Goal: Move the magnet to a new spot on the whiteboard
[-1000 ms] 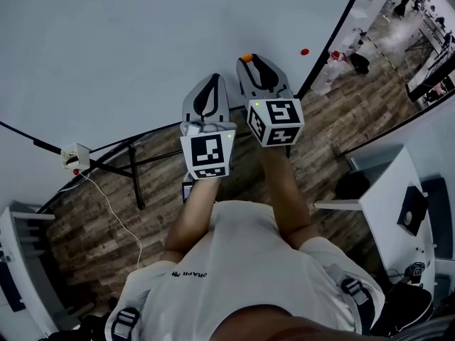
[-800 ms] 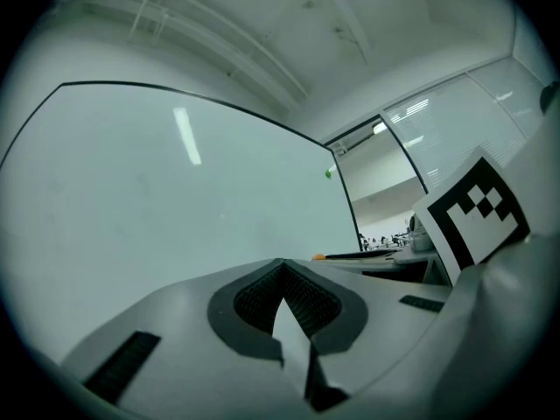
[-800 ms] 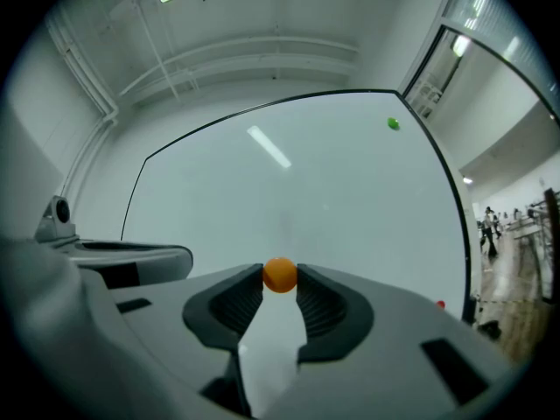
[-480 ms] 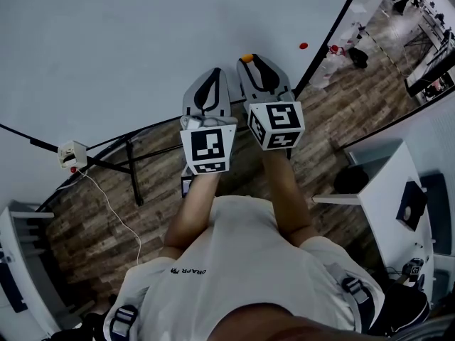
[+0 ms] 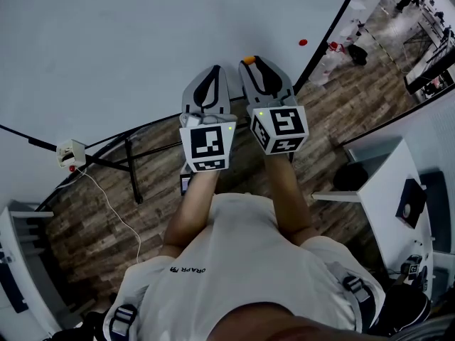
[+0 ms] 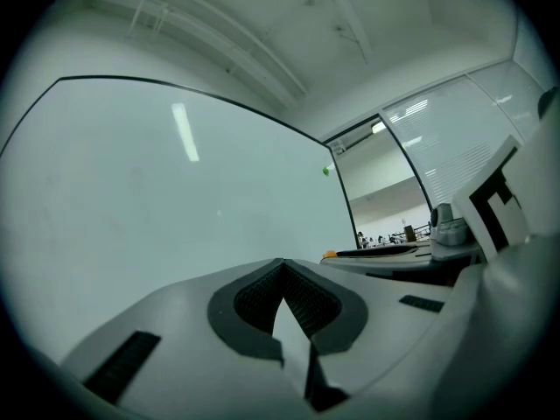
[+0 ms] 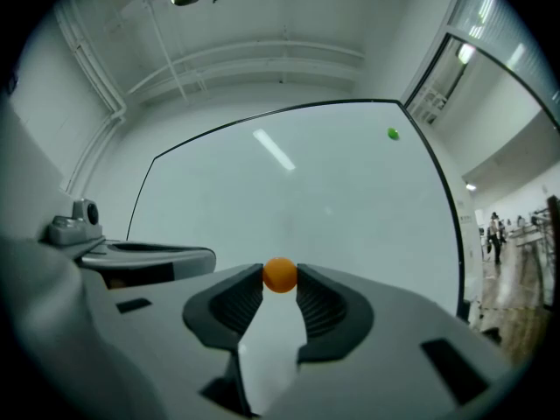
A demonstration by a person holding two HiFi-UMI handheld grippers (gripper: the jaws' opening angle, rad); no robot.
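Head view: left gripper (image 5: 212,71) and right gripper (image 5: 249,61) side by side, both aimed at the whiteboard (image 5: 128,41), with the small orange magnet (image 5: 247,59) at the right gripper's tips and a red dot (image 5: 303,42) on the board off to the right. Left gripper view: jaws closed tip to tip, nothing between them, board ahead. Right gripper view: jaws clamped on the orange magnet from both sides at the very tips, board behind it, contact with the board not readable; green dot (image 7: 393,133) near the board's upper right corner.

A small round orange magnet (image 7: 280,275) sits pinched between the right tongs (image 7: 280,285) tips before the whiteboard (image 7: 289,182).
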